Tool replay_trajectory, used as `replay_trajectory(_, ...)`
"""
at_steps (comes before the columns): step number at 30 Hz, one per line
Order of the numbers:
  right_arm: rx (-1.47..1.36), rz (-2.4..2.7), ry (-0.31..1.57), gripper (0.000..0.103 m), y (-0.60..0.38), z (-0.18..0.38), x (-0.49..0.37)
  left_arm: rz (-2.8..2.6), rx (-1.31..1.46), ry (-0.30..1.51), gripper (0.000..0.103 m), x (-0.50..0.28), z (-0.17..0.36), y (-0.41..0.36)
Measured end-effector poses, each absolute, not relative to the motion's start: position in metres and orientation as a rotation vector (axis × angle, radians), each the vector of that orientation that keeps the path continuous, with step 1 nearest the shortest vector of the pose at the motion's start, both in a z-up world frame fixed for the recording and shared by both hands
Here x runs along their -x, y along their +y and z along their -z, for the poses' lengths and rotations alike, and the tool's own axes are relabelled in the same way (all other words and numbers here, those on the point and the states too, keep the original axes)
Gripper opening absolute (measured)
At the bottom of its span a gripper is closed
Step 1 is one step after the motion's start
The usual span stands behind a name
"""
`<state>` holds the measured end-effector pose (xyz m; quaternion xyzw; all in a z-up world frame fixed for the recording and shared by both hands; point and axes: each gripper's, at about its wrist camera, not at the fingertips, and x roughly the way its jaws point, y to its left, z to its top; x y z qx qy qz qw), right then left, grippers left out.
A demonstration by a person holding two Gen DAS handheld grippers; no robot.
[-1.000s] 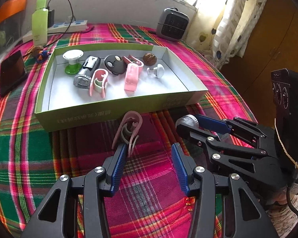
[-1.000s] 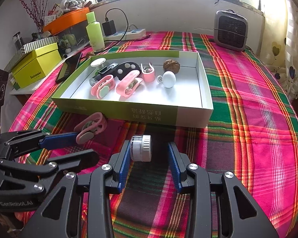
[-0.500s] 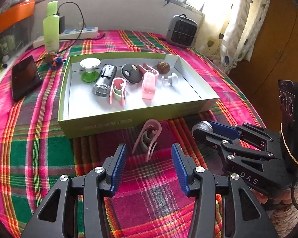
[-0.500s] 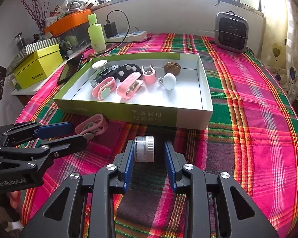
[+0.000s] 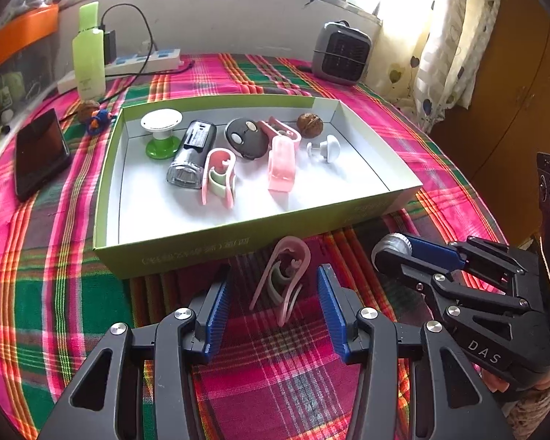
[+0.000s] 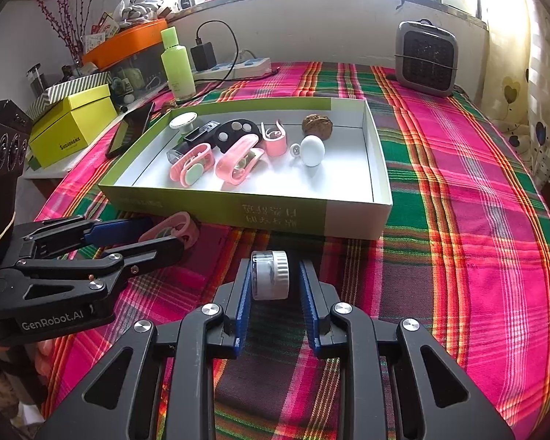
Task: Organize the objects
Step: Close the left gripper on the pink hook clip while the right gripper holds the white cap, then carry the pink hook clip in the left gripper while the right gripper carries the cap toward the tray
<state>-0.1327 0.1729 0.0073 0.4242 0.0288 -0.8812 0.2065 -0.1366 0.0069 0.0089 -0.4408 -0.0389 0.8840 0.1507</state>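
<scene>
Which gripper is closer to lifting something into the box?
Right. The right gripper is closing around the small white jar; the left gripper stands wide of the pink clip.

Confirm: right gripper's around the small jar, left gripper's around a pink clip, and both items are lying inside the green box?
Not quite. The small jar and pink clip lie on the plaid cloth in front of the green box, not inside it; both wrist views show this. The right gripper, closing, and left gripper do bracket them.

Pink clip (image 5: 284,275) on cloth by green tray (image 5: 187,253); small white jar (image 6: 269,275) on side nr tray front.
</scene>
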Motion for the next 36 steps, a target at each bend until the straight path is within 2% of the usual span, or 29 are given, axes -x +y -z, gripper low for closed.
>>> replay_trajectory(7,-1.189,2.448,0.073,0.026,0.173,-0.006,0.134,-2.557,1.246,-0.039,0.045,0.135,-0.008,0.015)
replay_trajectory(9,-1.191,2.451,0.071,0.026,0.173,-0.006,0.134,-2.559,1.243,-0.038,0.042,0.136,-0.008,0.016)
replay_trajectory(12,-1.192,2.450,0.065,0.026,0.173,-0.006,0.134,-2.579,1.247,-0.012,0.031,0.136,-0.008,0.018)
replay_trajectory(21,-1.194,2.447,0.057,0.026,0.174,-0.006,0.135,-2.584,1.248,-0.009,0.022,0.136,-0.007,0.018)
replay_trajectory(30,-1.192,2.448,0.058,0.026,0.174,-0.005,0.135,-2.583,1.252,-0.018,0.021,0.136,-0.008,0.016)
replay_trajectory(36,-1.179,2.448,0.070,0.021,0.172,-0.007,0.133,-2.580,1.256,-0.024,0.021,0.135,-0.008,0.016)
